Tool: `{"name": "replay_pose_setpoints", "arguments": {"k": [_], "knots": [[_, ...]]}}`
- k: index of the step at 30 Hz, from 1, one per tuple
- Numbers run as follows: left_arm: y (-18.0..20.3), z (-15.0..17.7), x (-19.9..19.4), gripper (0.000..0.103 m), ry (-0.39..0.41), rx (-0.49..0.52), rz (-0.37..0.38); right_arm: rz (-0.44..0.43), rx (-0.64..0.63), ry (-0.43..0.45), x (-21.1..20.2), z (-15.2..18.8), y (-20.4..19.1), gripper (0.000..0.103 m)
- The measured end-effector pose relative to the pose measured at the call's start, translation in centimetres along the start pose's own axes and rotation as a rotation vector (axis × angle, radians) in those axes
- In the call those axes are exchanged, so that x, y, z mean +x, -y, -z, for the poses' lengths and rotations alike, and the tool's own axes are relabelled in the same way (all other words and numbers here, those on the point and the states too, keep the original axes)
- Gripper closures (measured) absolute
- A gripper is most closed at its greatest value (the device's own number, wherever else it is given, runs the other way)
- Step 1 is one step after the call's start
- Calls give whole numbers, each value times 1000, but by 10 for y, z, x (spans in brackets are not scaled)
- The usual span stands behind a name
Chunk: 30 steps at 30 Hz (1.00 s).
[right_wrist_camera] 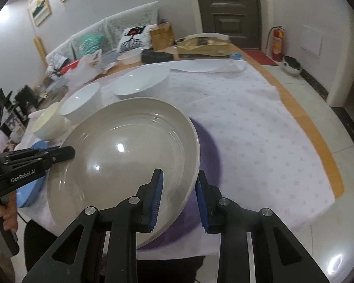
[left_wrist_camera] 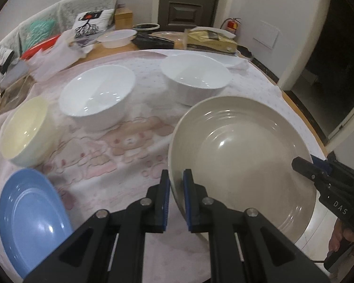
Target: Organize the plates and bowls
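Cloth-covered and crowded, the desk fills a living room with a sofa and grey door behind it; its cloth is pale pink with printed bears. Largest among the dishes is a grey plate, raised at a tilt above the near edge of the desk and over a purple plate that lies flat on the cloth. The left tongs are clamped on the grey plate's left rim, one blue pad inside and one outside. The right tongs straddle the opposite rim with their jaws slightly apart: the inner pad lies against the plate's inside, while the outer pad stands just clear of the rim. Left of the grey plate, a blue plate rests at the desk's near corner. Beyond stand two white bowls side by side and a smaller cream bowl to their left, all upright and apart from the tongs. At the far end sit a white plate, a plastic tub and boxes. A red fire extinguisher stands by the door.
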<state>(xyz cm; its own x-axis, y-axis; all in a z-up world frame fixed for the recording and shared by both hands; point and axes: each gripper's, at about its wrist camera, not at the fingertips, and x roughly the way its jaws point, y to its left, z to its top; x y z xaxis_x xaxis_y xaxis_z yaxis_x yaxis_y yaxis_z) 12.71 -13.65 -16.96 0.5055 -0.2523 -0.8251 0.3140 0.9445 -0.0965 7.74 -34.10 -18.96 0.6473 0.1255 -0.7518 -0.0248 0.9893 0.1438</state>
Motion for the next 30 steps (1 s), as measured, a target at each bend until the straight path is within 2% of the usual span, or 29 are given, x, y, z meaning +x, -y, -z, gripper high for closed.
{"name": "replay_pose_setpoints", "arguments": {"k": [4,17,23,25,27,30], "knots": [[11,-3,11,93,-10,57,-31,30,-25,-18,4,-4,3,80],[17,-11,30,93,-23,93,-54,119,-72,-67,18,-6,1,79],[17,-12,32,93,-24,96,-59,125,-83,-83,22,-6,1,78],[17,-11,33,92,-27,91,-56,122,-94,-91,23,-5,-2,75],[16,-10,33,91,-31,89,-54,122,-113,-95,25,-3,-7,65],[13,-8,28,90,-27,82,-44,152,-145,-101,28,-2,-13,61]]}}
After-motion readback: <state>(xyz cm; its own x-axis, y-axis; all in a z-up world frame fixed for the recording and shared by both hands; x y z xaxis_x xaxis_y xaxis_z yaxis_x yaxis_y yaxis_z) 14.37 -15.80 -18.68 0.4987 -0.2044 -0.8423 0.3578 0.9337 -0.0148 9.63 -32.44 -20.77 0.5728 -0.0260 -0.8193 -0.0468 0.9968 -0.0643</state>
